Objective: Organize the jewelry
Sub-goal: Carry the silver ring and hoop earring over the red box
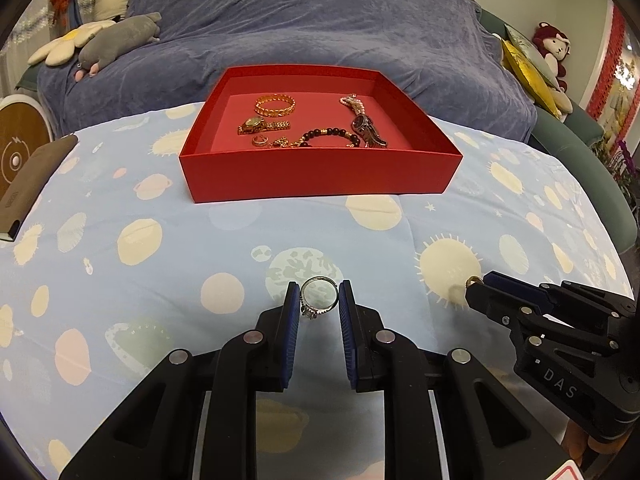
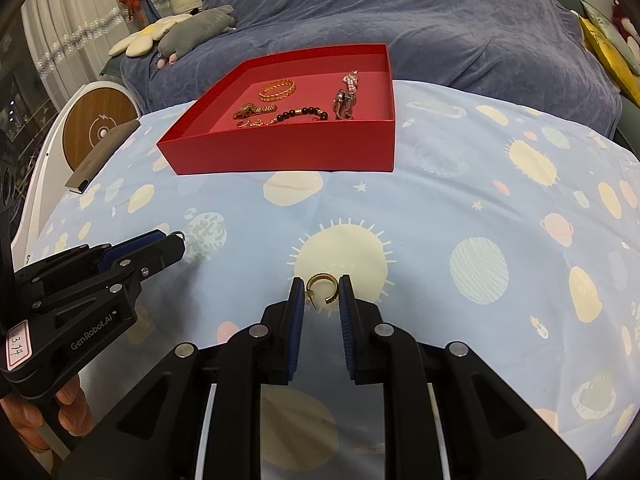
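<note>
A red box sits on the planet-print cloth and holds several pieces: a gold bracelet, a gold watch, a dark bead bracelet and a brown watch. My left gripper is shut on a silver ring with a stone, held upright just above the cloth. My right gripper is shut on a gold hoop earring over a sun print. Each gripper shows in the other's view, the left and the right.
A brown case lies at the cloth's left edge beside a round wooden disc. A blue blanket with plush toys lies behind the box. Cushions and a red plush are at the right.
</note>
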The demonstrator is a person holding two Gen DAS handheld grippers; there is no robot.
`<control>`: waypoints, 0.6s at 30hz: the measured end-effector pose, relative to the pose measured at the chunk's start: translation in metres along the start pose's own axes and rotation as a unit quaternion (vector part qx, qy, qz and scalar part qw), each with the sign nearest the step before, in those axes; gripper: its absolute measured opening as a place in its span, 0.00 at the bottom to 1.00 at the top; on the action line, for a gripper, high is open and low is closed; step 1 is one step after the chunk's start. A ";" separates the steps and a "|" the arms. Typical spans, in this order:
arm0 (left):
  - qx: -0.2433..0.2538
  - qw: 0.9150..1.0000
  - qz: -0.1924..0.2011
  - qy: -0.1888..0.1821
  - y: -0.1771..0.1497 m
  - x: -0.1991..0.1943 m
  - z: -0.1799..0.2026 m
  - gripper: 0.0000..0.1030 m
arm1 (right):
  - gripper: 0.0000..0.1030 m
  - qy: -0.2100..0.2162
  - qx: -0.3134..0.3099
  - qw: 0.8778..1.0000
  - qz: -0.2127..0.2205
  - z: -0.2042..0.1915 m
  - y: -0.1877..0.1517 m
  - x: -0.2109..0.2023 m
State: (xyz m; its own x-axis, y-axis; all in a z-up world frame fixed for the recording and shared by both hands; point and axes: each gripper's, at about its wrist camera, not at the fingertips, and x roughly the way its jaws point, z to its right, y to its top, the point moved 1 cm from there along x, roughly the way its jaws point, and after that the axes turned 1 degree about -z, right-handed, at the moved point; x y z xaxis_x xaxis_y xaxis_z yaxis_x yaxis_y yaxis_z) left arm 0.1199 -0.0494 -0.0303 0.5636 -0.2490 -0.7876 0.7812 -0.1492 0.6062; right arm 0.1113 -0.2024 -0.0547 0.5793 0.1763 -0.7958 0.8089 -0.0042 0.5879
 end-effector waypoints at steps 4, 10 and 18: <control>0.002 1.000 0.004 0.008 0.001 -0.002 0.000 0.16 | 0.16 0.002 -0.005 1.000 0.000 -0.003 -0.002 0.000; -0.001 1.000 0.007 0.021 0.003 -0.003 -0.004 0.16 | 0.16 0.005 -0.005 1.000 0.002 -0.006 -0.002 -0.004; -0.002 0.999 0.030 0.030 0.031 -0.024 -0.018 0.16 | 0.16 0.018 -0.009 0.999 0.027 -0.007 0.026 -0.027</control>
State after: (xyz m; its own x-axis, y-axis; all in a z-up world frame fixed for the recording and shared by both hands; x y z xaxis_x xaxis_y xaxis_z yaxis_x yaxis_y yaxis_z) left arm 0.1353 -0.0313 0.0055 0.6244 -0.1994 -0.7552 0.7466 -0.1316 0.6521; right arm 0.1158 -0.2001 -0.0166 0.6187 0.2112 -0.7568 0.7739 0.0025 0.6333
